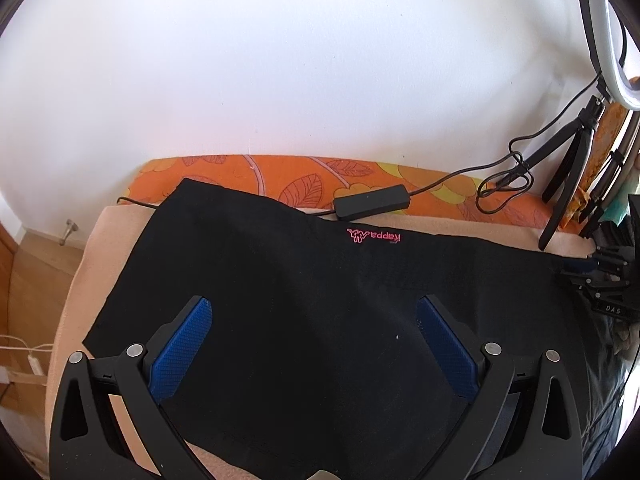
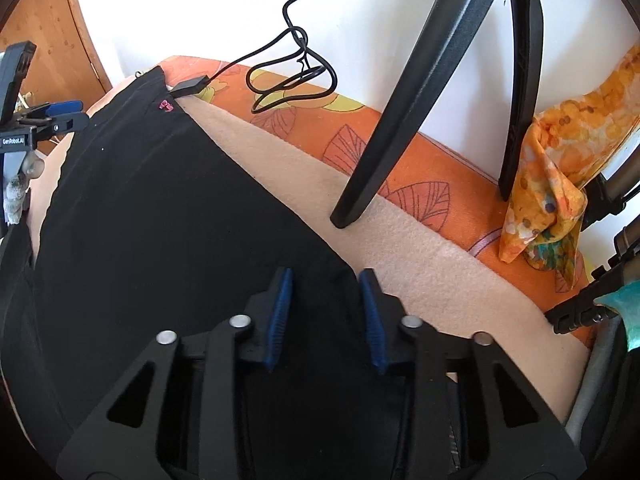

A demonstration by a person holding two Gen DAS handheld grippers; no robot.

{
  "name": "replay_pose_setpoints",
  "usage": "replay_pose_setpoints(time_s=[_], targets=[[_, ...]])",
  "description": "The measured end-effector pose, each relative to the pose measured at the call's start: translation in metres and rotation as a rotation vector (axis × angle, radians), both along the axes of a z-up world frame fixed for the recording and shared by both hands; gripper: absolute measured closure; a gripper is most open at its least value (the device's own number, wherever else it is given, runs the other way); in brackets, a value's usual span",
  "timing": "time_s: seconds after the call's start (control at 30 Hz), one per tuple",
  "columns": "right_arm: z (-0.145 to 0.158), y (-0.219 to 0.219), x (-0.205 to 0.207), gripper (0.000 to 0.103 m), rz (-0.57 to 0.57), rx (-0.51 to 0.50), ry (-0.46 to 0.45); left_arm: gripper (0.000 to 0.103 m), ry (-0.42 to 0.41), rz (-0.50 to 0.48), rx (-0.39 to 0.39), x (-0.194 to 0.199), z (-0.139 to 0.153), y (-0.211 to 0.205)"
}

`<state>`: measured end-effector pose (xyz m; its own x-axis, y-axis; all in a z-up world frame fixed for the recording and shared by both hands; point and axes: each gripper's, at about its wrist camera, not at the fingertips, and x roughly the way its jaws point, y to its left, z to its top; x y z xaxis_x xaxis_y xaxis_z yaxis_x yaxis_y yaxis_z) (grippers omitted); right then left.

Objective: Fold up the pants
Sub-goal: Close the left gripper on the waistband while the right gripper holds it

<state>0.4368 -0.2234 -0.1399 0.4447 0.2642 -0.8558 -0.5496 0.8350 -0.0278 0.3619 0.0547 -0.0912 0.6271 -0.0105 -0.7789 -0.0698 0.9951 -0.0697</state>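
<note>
Black pants (image 1: 304,300) with a pink Kappa logo (image 1: 374,236) lie flat on a beige blanket (image 1: 84,280). My left gripper (image 1: 314,312) is wide open just above the pants, holding nothing. In the right wrist view the pants (image 2: 160,220) stretch away to the left. My right gripper (image 2: 326,284) hovers over the pants' near right corner, its blue pads (image 2: 280,312) partly apart with nothing clamped between them. The left gripper also shows in the right wrist view (image 2: 60,116) at the far left. The right gripper shows at the right edge of the left wrist view (image 1: 600,276).
An orange leaf-print cover (image 1: 304,180) runs along the white wall. A black cable with an inline box (image 1: 372,202) lies on it by the pants' far edge. Black tripod legs (image 2: 404,108) stand on the blanket at right, beside an orange patterned cloth (image 2: 548,184). Wooden floor (image 1: 36,264) lies left.
</note>
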Motion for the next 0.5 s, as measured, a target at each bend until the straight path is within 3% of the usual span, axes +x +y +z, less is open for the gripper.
replay_pose_setpoints(time_s=[0.03,0.07,0.3,0.5], targets=[[0.002,0.001,-0.005,0.090,-0.007,-0.018,-0.013,0.002,-0.006,0.006,-0.007,0.002,0.001,0.000],[0.004,0.003,-0.010,0.094,-0.013,-0.037,-0.030,0.002,-0.011,0.013,-0.015,0.004,0.004,0.000],[0.047,0.028,-0.086,0.097,0.034,-0.051,-0.185,0.002,-0.011,0.072,-0.137,0.029,0.017,0.011],[0.061,0.051,-0.166,0.097,0.160,-0.106,-0.267,0.002,0.059,0.088,-0.257,0.038,0.015,0.019]])
